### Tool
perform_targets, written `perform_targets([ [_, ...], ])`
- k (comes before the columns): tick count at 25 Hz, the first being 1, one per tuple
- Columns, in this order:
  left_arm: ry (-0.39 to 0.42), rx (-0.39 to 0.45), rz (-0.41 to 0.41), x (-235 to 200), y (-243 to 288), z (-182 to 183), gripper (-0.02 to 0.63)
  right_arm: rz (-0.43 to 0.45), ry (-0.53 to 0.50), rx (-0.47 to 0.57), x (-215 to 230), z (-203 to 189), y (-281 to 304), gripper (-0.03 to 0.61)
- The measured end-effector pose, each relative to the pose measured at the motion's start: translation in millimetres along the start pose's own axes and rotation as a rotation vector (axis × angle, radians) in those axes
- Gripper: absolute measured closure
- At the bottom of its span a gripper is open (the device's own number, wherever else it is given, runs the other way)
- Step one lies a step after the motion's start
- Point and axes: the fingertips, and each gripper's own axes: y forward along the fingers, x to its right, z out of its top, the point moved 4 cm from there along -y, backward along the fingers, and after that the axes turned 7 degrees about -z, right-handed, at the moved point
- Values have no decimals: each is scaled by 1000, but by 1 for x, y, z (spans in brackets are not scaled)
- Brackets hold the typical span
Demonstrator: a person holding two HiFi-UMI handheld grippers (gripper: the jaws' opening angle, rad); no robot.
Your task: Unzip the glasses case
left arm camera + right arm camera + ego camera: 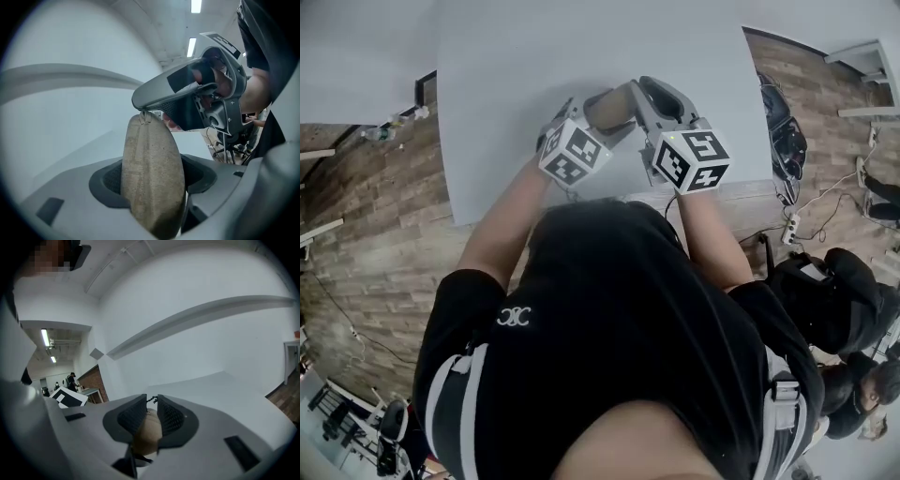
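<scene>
Clamping the glasses case (150, 154) in the left gripper (152, 179) above the table's (534, 75) near edge; holding the right gripper (151, 414) slightly parted around the zip pull (151, 401), probably needing pinching next

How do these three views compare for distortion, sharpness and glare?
Head view: evenly lit and sharp, though the wide lens bows the white table edges. Left gripper view: black vignette in the corners, ceiling lights blown out, glasses case weave crisp up close. Right gripper view: same vignette, the wall ledge bent into an arc, the glasses case between the jaws soft.
</scene>
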Motion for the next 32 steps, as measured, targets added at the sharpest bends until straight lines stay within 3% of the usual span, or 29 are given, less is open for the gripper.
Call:
perform_targets([
  [4,-10,8,2,-1,-9,-2,305,14,-86,1,-18,2,3,550],
  [13,-59,73,3,-7,-31,2,307,30,-76,10,-17,14,10,555],
  [18,-80,68,-6,-6,-34,3,307,17,-29,-10,-10,14,10,554],
  [23,-81,86,-37,-6,-45,2,307,25,119,-65,-2,1,16,554],
  [32,-372,368,-215,-11,-75,12,307,181,281,-47,-15,7,13,555],
])
